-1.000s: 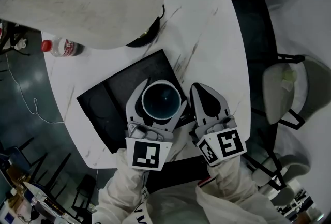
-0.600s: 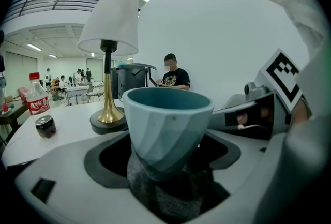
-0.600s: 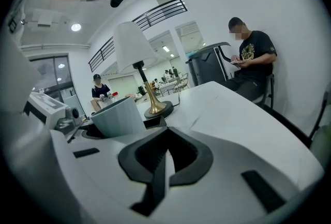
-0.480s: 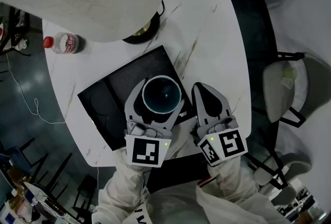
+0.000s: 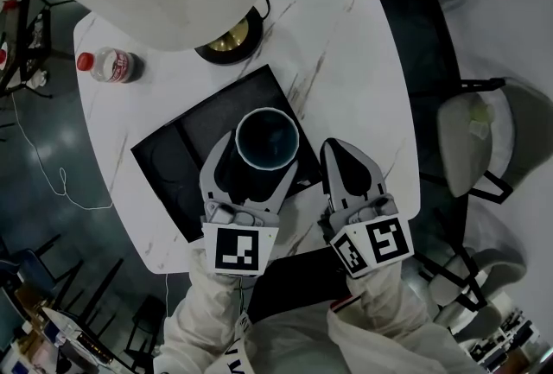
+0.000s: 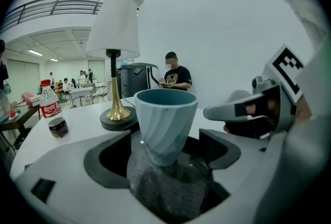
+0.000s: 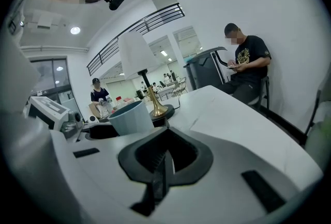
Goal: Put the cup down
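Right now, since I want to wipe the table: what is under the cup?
The cup stands on a black mat, which lies on the white table. The patch of mat right under its base is covered from view.

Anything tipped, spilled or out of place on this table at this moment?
Nothing stands out. The cup stands upright on the black mat, between the open jaws of the left gripper, with a gap on each side. The bottle and the lamp are upright too, and no spill shows.
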`<state>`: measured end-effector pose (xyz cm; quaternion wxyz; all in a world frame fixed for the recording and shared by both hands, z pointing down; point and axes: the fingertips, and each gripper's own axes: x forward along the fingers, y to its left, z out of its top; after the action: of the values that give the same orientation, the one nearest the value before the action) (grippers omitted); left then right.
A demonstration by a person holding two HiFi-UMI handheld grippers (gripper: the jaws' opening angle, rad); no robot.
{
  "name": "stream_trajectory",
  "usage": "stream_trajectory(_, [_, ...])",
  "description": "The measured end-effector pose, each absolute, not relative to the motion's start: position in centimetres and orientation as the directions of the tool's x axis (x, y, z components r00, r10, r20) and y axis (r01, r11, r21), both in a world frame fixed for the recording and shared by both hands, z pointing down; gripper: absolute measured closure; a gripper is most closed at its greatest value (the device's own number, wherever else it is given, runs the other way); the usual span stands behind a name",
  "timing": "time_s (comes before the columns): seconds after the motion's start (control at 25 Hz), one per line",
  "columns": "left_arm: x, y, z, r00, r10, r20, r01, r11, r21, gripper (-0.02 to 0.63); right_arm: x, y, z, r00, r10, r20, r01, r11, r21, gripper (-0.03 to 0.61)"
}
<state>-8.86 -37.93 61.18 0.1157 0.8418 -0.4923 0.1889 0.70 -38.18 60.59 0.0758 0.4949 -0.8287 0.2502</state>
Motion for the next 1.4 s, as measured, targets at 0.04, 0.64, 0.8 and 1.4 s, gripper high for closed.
stream_trajectory(0.04, [-9.0, -37.7, 61.1, 0.441, -0.788, 0.43, -0.874, -0.485, 0.008, 0.21, 0.8, -37.9, 60.4, -0.497, -0.784, 0.371, -0.859, 0.384, -0.338, 0.572])
stream_trajectory(0.64, [-11.1, -32.0, 58.1, 0.38, -0.845, 0.376, -0.908, -0.418, -0.019, 0.212, -0.1, -31.7, 57.7, -0.515, -0.788, 0.337, -0.85, 0.42, -0.317, 0.573])
stream_trajectory(0.8, [-11.7, -29.4, 56.7, 0.37, -0.861, 0.349, -0.912, -0.408, -0.04, 0.212, -0.7, -29.2, 56.5, -0.524, -0.789, 0.321, -0.846, 0.436, -0.308, 0.573])
stream_trajectory(1.4, [-12.9, -18.9, 50.3, 0.354, -0.897, 0.264, -0.927, -0.373, -0.024, 0.212, -2.2, -19.5, 50.4, -0.552, -0.796, 0.247, -0.829, 0.49, -0.27, 0.572])
